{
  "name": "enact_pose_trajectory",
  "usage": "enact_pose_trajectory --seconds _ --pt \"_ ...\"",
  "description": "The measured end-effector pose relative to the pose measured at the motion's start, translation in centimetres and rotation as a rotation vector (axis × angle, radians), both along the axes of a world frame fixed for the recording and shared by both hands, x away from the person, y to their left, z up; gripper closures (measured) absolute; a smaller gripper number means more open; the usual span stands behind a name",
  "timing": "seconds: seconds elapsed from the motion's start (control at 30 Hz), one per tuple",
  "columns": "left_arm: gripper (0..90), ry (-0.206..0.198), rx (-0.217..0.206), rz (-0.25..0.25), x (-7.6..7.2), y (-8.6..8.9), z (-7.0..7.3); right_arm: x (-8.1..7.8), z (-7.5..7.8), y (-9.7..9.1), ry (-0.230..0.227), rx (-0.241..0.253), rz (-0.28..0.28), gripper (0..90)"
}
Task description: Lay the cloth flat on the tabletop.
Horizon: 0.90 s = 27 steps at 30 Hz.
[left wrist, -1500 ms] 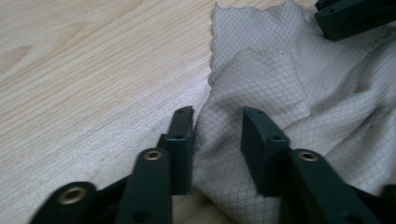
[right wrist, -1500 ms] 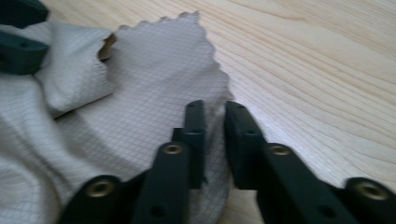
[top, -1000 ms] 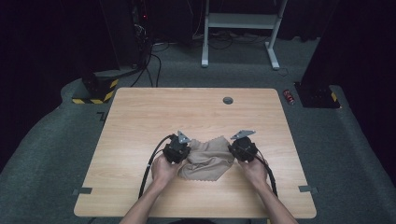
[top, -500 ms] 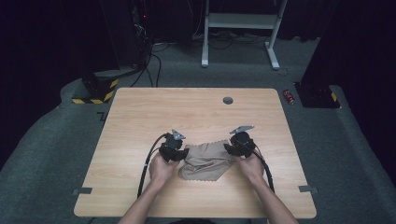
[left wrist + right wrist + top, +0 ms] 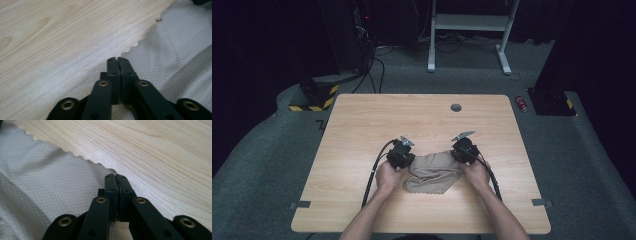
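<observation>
High view: left gripper, right gripper fingers pinching cloth edges | table | can on floor

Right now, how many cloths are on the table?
1. A single beige cloth lies crumpled near the front middle of the table, between the left tongs and right tongs. Its folds could hide another layer.

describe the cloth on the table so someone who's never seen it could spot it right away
Start at the light wooden table and look to its near edge, between the person's two hands. The crumpled beige cloth lies there, flanked by the left claw and right claw. It is the one soft thing, with a zigzag-cut edge and fine grid weave.
</observation>
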<state>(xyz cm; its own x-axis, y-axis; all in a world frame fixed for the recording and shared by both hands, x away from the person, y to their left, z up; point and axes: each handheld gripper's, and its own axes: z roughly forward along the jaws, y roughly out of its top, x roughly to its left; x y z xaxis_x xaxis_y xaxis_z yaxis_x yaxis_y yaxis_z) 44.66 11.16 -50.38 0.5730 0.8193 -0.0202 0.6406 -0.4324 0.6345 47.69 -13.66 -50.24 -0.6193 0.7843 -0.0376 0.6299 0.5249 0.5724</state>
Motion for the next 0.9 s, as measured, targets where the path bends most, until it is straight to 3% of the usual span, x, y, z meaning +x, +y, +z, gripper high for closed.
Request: enact_pose_trajectory --seconds 0.07,0.1,0.17,0.27,0.3,0.37,0.5,0.63,0.7,0.8,0.9 --pt "89.3 -0.013 -0.003 -0.01 0.0 -0.1 0.3 -0.1 0.2 -0.3 -0.018 -0.008 0.01 89.5" --pt "89.4 -0.048 -0.037 -0.037 -0.2 -0.3 1.4 -0.3 0.5 -0.6 -0.033 0.01 0.008 89.5" --pt "89.4 -0.078 -0.092 -0.058 -0.7 -1.0 2.5 -0.6 1.2 -1.1 -0.052 0.039 0.002 89.5" --pt "89.4 -0.086 -0.107 -0.102 -0.9 -2.0 3.4 -1.0 2.3 -1.7 -0.077 0.068 0.001 89.4" --pt "89.2 -0.082 -0.152 -0.147 -1.0 -3.2 3.7 -1.4 2.9 -2.3 -0.093 0.083 -0.001 89.3" --pt "88.4 -0.05 -0.19 -0.199 -1.0 -4.4 3.6 -1.8 3.1 -2.7 -0.103 0.077 0.0 89.3" --pt "85.8 0.001 -0.171 -0.259 -1.1 -5.8 2.8 -2.9 2.7 -4.1 -0.102 0.062 -0.001 89.3" --pt "78.1 -0.018 -0.175 -0.227 -1.3 -4.6 2.9 -3.8 1.0 -5.5 -0.065 0.026 -0.008 89.4" --pt "76.6 -0.035 -0.173 -0.195 -1.2 -3.6 3.3 -3.8 0.1 -6.3 -0.045 0.035 -0.028 89.4" --pt "74.3 -0.056 -0.132 -0.15 -0.9 -2.7 3.5 -3.8 -0.4 -6.6 -0.036 0.047 -0.037 89.3" --pt "67.7 -0.041 -0.121 -0.127 -0.3 -2.7 3.0 -3.8 -0.3 -6.3 -0.039 0.042 -0.035 89.1"
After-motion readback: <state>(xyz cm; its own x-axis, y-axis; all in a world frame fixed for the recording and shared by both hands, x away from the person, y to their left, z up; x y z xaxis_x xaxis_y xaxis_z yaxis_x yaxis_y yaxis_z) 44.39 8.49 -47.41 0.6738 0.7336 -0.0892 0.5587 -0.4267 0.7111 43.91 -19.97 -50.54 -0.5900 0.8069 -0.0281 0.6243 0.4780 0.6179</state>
